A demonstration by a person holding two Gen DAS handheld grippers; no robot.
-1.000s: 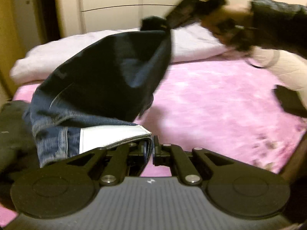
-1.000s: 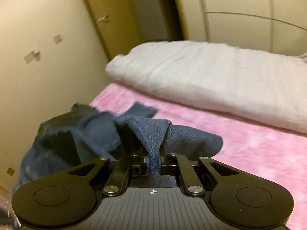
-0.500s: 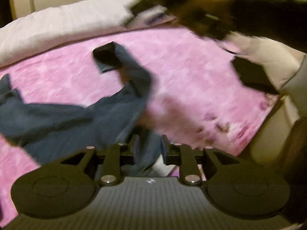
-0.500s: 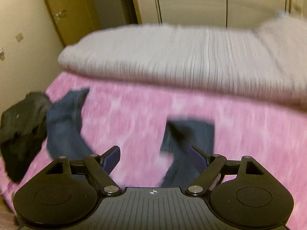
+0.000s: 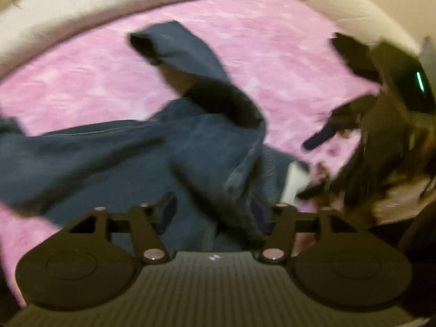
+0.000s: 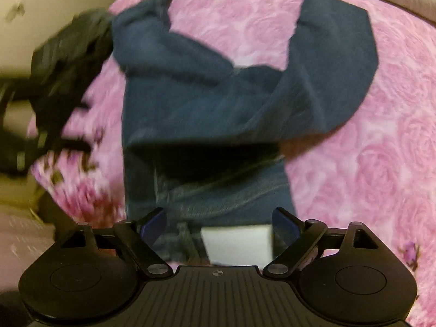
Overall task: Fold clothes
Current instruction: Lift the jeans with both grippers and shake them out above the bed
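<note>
- Left wrist view: the black two-finger left gripper (image 5: 212, 208) now has its jaws spread wide apart, where a second ago they were pinched together on the waistband.
- The dark blue denim jeans (image 5: 141, 147), then hanging in the air between both tools, now lie rumpled on the pink rose-patterned fleece blanket (image 5: 272, 43), one leg curling up and away and the waist end just in front of the open fingers.
- Cloth shows between the fingers, but they do not grip it.
- The other tool appears as a dark blur at the right edge; half a second ago it was at the top of this view.
- Right wrist view: the black right gripper (image 6: 219, 222) has its blue-padded jaws wide apart, as half a second ago; a second ago they were clamped on denim.
- The jeans (image 6: 207, 103) lie spread on the blanket (image 6: 368, 163), legs forking away, the white waist label (image 6: 237, 242) between the open fingers, untouched.
- A crumpled black garment (image 6: 70, 62) lies at the left, beside one leg.
</note>
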